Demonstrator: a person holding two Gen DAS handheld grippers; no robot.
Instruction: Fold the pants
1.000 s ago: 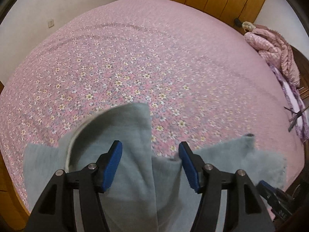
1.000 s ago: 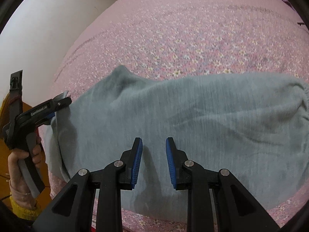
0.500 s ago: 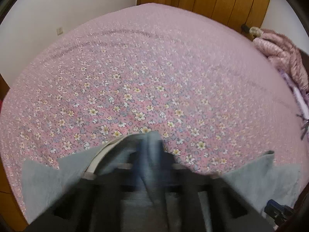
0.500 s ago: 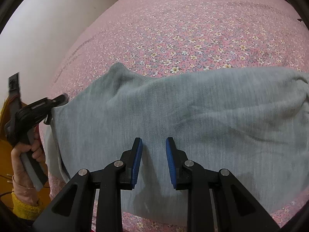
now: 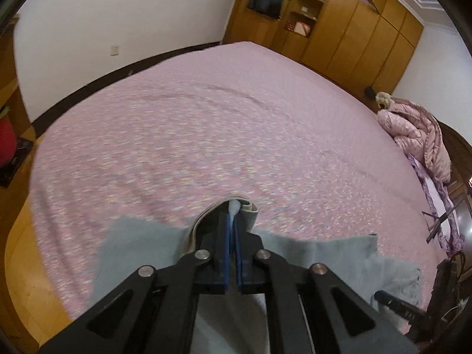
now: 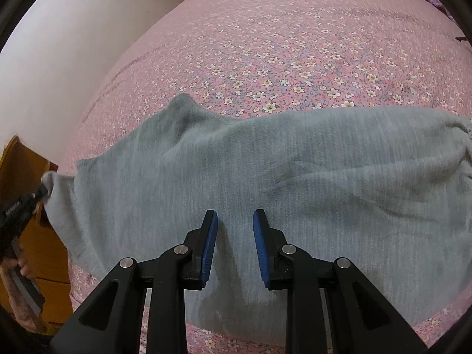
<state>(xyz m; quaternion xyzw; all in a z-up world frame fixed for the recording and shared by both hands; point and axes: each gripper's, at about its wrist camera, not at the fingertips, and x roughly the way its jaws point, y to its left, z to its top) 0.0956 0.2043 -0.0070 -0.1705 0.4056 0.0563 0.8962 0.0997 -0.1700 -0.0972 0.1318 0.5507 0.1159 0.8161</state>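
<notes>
Grey-blue pants [image 6: 265, 171] lie across the near edge of the bed, spread wide in the right wrist view. My left gripper [image 5: 233, 221] is shut on a folded edge of the pants [image 5: 247, 209], with a bit of cloth poking out past the blue pads. It holds this edge raised off the bed. In the right wrist view the left gripper [image 6: 44, 190] pulls the pants' left corner out beyond the bed's side. My right gripper [image 6: 235, 221] hangs over the middle of the pants, jaws apart, with nothing pinched between them.
The bed [image 5: 206, 132] has a pink flowered cover. A pink quilted bundle [image 5: 419, 141] lies at its right side. Wooden wardrobes [image 5: 354, 29] stand beyond the far end. There is wooden floor [image 5: 35, 265] to the left and a white wall [image 6: 59, 59].
My left gripper has shut on the pants' edge and pulled back and upward with it. The cloth's left end is drawn out and stretched. The right gripper has not moved.
</notes>
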